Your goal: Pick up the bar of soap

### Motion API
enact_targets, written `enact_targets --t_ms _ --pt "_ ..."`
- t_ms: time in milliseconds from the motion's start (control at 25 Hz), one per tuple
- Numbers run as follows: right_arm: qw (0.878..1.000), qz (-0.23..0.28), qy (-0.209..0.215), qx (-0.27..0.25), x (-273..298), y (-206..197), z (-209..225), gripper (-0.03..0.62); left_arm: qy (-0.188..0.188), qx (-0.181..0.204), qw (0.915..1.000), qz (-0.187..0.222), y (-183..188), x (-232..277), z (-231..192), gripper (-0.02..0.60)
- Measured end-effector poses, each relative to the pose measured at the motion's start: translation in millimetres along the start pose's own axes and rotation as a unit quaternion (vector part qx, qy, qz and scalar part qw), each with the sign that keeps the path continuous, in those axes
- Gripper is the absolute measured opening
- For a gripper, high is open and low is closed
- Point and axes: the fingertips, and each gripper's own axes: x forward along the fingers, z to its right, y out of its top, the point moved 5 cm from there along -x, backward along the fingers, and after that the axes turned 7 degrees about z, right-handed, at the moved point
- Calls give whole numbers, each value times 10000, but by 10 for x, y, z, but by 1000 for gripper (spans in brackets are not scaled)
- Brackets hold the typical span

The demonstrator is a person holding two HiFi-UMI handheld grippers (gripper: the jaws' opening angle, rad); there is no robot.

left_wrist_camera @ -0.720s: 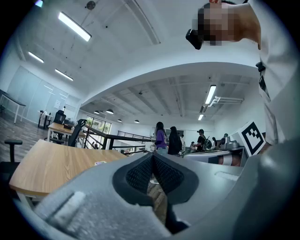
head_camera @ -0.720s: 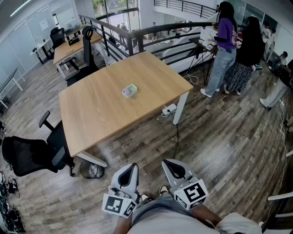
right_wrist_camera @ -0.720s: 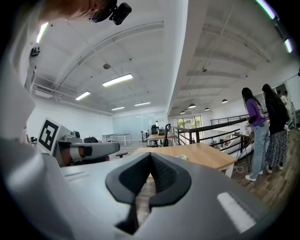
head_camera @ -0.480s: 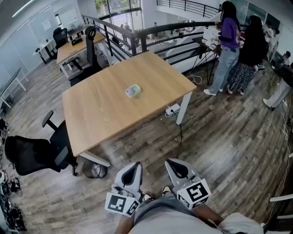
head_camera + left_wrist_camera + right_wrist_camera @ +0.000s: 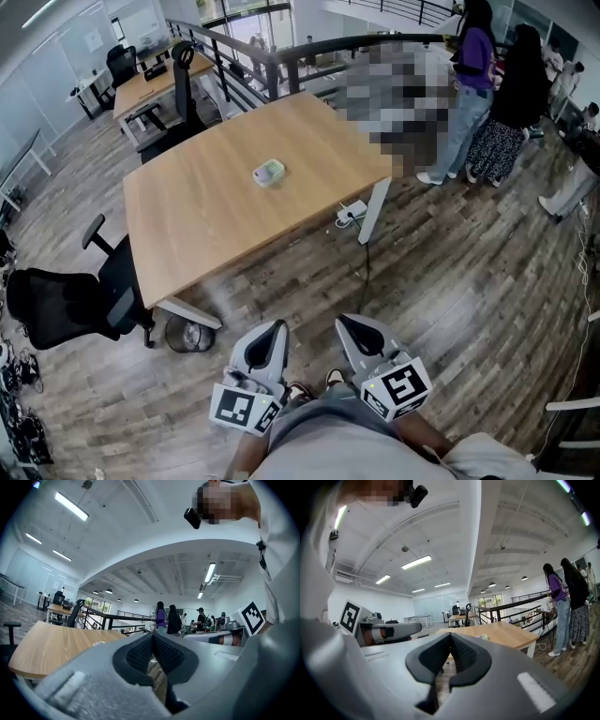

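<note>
Wood-plank floor stretches between me and the pale wooden table in the head view. The bar of soap lies near the table's middle, well apart from both tools. My left gripper and right gripper hang low by my body, over the floor.

In the left gripper view the jaws are pressed together with nothing between them, and the soap is a small speck on the tabletop far ahead.

In the right gripper view the jaws are likewise together and empty, with the soap off on the table.

By my reckoning nothing is done yet: the approach, opening, grasp and lift are all left to do.
</note>
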Motion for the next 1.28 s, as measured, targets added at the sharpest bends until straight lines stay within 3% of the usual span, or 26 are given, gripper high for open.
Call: enact_targets --t_ms 200,1280 --pt "9996 -103 -11 -251 -28 11 55 3 25 57 10000 -41 7 65 60 2" --pt "9997 -80 131 -200 -355 -64 667 4 159 274 9993 -203 -183 473 568 2"
